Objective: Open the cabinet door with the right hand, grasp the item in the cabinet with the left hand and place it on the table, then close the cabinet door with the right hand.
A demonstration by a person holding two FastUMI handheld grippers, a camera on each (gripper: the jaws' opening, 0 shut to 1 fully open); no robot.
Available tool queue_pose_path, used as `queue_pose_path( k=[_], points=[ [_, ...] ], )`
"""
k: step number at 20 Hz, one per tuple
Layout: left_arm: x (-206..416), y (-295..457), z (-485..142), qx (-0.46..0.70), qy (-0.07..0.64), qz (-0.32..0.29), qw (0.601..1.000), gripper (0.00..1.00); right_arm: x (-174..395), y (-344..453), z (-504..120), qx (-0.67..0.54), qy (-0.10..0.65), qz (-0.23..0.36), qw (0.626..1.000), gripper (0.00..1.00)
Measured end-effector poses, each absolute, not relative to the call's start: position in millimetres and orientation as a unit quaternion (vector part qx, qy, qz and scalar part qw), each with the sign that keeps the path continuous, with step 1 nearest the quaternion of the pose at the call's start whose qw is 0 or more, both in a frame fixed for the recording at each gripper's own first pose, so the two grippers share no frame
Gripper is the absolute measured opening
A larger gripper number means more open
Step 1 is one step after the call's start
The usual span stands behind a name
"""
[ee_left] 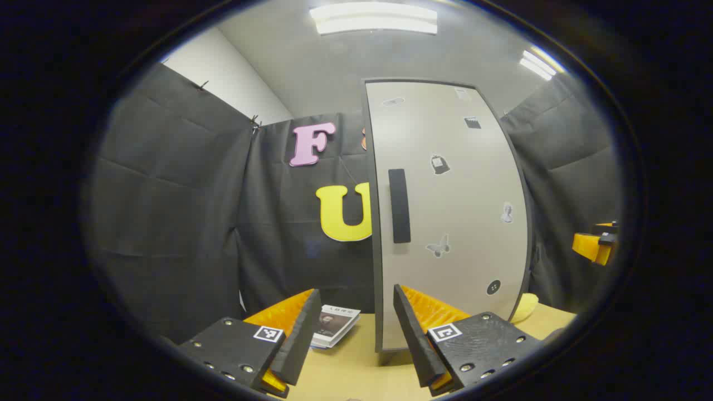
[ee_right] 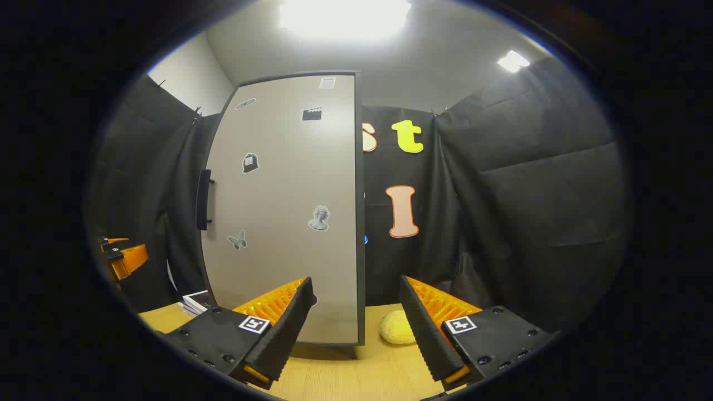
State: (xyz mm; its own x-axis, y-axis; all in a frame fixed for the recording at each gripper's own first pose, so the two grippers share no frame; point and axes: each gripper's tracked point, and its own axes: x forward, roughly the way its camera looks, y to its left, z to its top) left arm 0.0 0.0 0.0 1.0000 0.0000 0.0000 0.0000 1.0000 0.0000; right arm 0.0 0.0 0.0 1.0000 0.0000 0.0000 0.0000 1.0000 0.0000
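Matt smooth cabinet door [ee_left: 451,211] (stickered) on wood-look table [ee_right: 345,379]

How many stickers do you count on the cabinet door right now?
7 on the cabinet door: three along the top, a bag-shaped one below, a bust at mid-right, a butterfly lower left, a round dot near the bottom. The right gripper's finger may hide more.

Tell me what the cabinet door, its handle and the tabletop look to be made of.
Cabinet door: smooth matt laminate board, likely; flat pale face, dark edge band, stickers on it.
Handle: dark matt bar, plastic or coated metal; cannot tell which.
Tabletop: light wood or wood-look laminate, faint grain.
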Motion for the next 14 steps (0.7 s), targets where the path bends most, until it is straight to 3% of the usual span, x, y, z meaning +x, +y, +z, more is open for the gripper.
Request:
queue_pose_path(
  k=[14],
  points=[
    [-6.7,0.2,0.3,0.007,-0.006,-0.01,1.0,0.79,2.9,6.3,0.9,0.006,0.004,0.005,1.0,0.96]
  ],
)
